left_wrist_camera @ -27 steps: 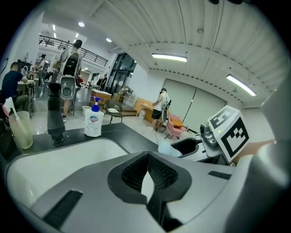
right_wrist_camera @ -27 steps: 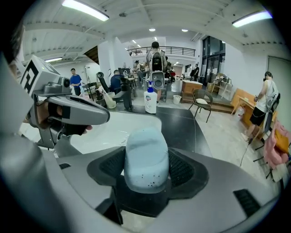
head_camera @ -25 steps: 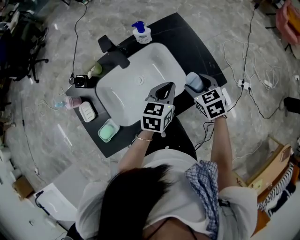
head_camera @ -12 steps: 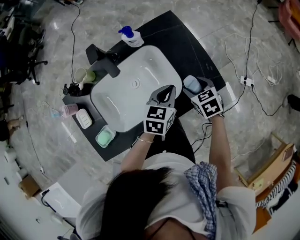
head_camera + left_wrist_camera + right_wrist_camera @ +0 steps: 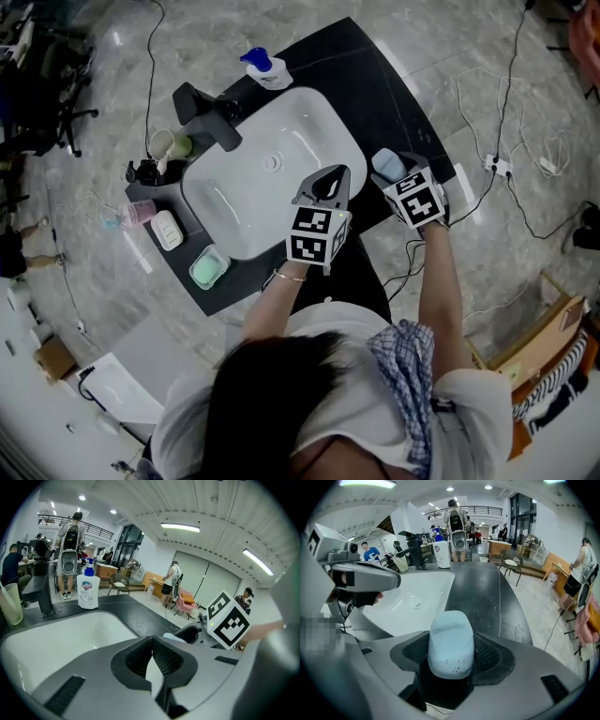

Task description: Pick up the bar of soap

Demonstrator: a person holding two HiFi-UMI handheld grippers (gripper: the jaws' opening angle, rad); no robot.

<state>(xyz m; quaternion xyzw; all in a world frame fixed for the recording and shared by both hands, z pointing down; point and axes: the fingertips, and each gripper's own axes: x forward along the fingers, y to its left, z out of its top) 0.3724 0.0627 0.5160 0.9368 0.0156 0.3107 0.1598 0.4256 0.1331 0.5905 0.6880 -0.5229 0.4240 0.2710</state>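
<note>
soap: pale blue bar point(image 5: 450, 634), dark-specked, held above the right edge of the sink point(image 5: 253, 187), over the bench point(image 5: 375, 75)
right claw: my right claw point(image 5: 452, 656) is clamped on the bar, a pad on each long side, the rounded far end sticking out past them
left claw: my left claw point(image 5: 151, 656) is closed with its tips touching and nothing between them, hanging over the near side of the sink just left of the right one
risk, slip: the bar is smooth and rounded, so I think a harder squeeze or a tilt could shoot it forward out of the pads
risk, fall: if it slips, it likely drops onto the bench or into the sink
risk, knock: my claws are close together, and a careless swing could bump the bar loose
writing, bottle: pump bottle point(image 5: 87, 590) at the far side has a blue label, print too small to read
writing, marker cube: marker cube point(image 5: 228, 620) shows black and white squares only, no letters
</note>
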